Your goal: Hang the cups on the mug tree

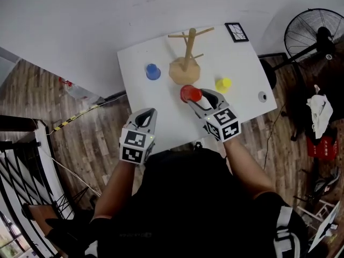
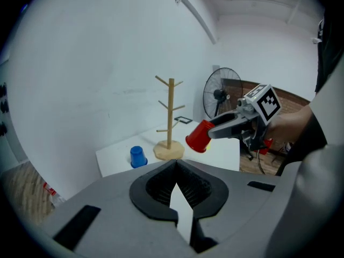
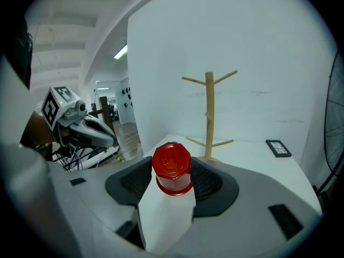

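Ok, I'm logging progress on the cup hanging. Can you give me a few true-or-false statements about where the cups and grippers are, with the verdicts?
1. The right gripper is shut on the red cup. True.
2. One cup already hangs on the mug tree. False: all its pegs are bare.
3. The left gripper holds the blue cup. False: its jaws are shut on nothing, and the blue cup stands on the table to the left of the tree in the head view.
4. The yellow cup stands on the table, on the other side of the tree's base from the blue one. True.
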